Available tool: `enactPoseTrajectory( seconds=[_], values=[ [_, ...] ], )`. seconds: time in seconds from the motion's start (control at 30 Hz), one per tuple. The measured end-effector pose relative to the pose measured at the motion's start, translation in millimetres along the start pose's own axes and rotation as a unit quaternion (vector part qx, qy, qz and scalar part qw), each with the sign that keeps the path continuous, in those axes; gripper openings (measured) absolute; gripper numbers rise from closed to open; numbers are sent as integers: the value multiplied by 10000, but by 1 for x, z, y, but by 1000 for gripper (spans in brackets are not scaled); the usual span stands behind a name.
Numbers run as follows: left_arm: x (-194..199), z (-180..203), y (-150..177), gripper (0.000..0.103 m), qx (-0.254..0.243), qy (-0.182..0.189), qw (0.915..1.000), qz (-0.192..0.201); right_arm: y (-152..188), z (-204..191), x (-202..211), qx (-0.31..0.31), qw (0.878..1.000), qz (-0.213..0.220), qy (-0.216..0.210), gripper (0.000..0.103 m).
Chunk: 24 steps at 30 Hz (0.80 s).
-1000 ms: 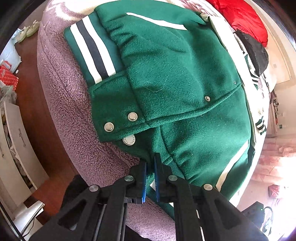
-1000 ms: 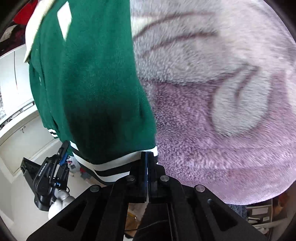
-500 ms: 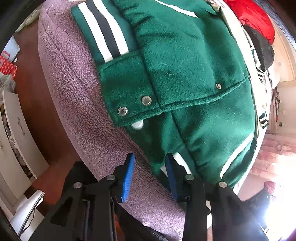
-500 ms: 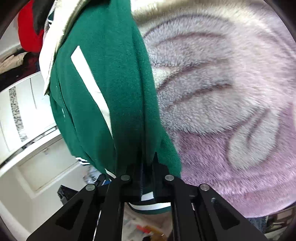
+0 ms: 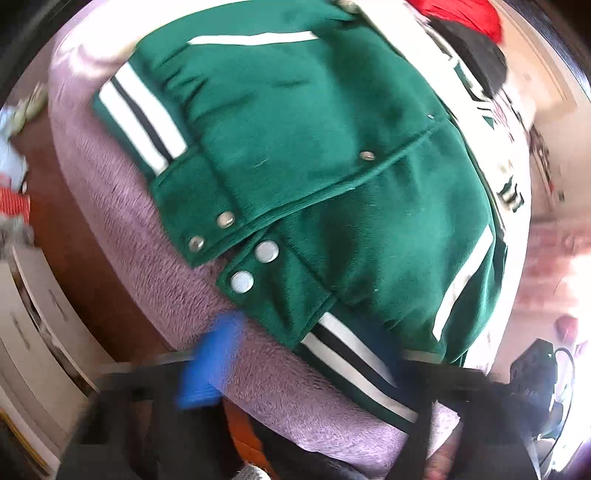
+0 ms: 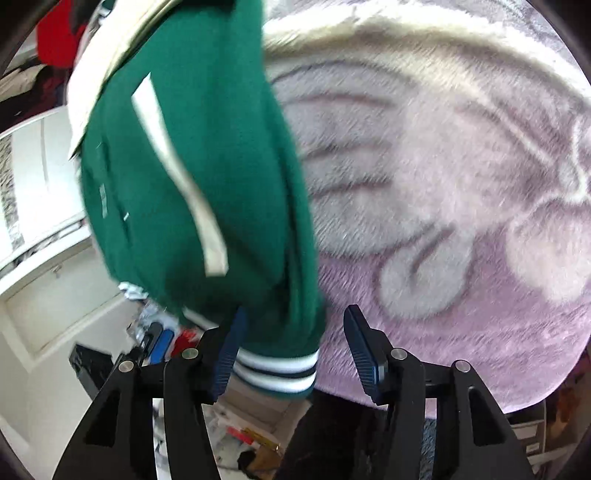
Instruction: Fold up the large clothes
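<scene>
**Green jacket on the blanket, both grippers spread wide**

Folded green varsity jacket (image 5: 314,155) lying on a fuzzy lilac blanket (image 5: 122,221), seen from the left wrist. Striped cuff (image 5: 140,118) in white and dark bands at upper left of the bundle; striped hem (image 5: 354,369) along its near edge. Two silver snaps (image 5: 210,232) on one flap edge, two larger pale snaps (image 5: 255,266) on the flap just below. White stripe (image 5: 461,280) down the right side of the garment. Cream and red clothes (image 5: 461,14) piled beyond the far edge.

Left gripper (image 5: 306,369) blurred low in the left-wrist view. One blue pad (image 5: 207,362) over the blanket just beside the hem, the other dim against the striped hem to the right. Jaws wide apart, holding nothing; contact with the fabric impossible to tell through the blur.

From the right wrist: green jacket (image 6: 207,192) draped at left over the blanket's (image 6: 461,221) pale swirl pattern, a cream stripe (image 6: 177,177) running down the cloth. Striped hem (image 6: 277,369) hanging over the bed's edge, between the pads of the right gripper (image 6: 291,350). Jaws parted wide, left pad (image 6: 229,354) just beside the hem, right pad (image 6: 365,354) well clear over the blanket. No grip on the cloth. White cupboard (image 6: 48,266) and floor clutter beyond at left.
</scene>
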<state>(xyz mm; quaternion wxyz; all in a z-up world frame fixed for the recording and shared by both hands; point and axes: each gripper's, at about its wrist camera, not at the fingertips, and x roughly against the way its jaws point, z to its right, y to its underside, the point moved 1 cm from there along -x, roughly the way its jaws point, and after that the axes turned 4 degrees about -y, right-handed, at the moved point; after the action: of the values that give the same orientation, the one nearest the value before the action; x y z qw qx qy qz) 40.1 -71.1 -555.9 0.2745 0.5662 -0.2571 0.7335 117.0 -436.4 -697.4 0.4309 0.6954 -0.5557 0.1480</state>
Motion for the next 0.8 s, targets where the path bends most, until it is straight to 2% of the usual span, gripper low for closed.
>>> enactPoseTrajectory(
  seconds=[0.07,0.13,0.17,0.23,0.3,0.4,0.47,0.5,0.6,0.63,0.67,0.7,0.73,0.77,0.8],
  values=[
    [-5,10,-2,103,-235,-176,9996,37,6,3,-20,156,9991,-302,263,58],
    [-13,24,-4,103,-544,-429,9976,-18,8,13,-39,238,9946,-399,929,53],
    [-14,32,-5,103,-674,-439,9968,-19,9,13,-43,249,9935,-428,1022,51],
    [-13,56,-1,103,-1108,-413,9930,26,10,7,-38,202,9940,-484,956,51],
    [-12,84,10,103,-1696,-296,9851,24,8,3,-18,-40,9978,-392,532,53],
    [-20,128,43,103,-2742,-186,9613,-160,-3,12,31,-355,9993,34,108,53],
    [-32,154,72,103,-3417,-218,9390,-320,-15,20,64,-413,9986,340,-39,57],
    [-42,166,90,103,-3741,-227,9262,-405,-24,25,81,-405,9981,468,-53,61],
    [-66,187,126,103,-4343,-355,8986,-514,-52,33,117,-349,9959,803,241,61],
    [-75,194,139,103,-4628,-497,8839,-464,-65,40,130,-312,9954,870,255,61],
    [-80,198,146,96,-4766,-621,8762,-368,-80,45,141,-271,9948,955,232,61],
    [-84,198,151,78,-4883,-799,8688,-202,-97,53,151,-218,9946,1004,155,61],
    [-86,197,151,63,-4897,-979,8664,-11,-113,50,156,-109,9946,1036,-13,61],
    [-85,192,147,51,-4806,-945,8718,89,-131,45,161,31,9937,1104,-212,62],
    [-82,187,145,38,-4691,-803,8794,108,-144,38,165,145,9924,1169,-353,67]
  ],
)
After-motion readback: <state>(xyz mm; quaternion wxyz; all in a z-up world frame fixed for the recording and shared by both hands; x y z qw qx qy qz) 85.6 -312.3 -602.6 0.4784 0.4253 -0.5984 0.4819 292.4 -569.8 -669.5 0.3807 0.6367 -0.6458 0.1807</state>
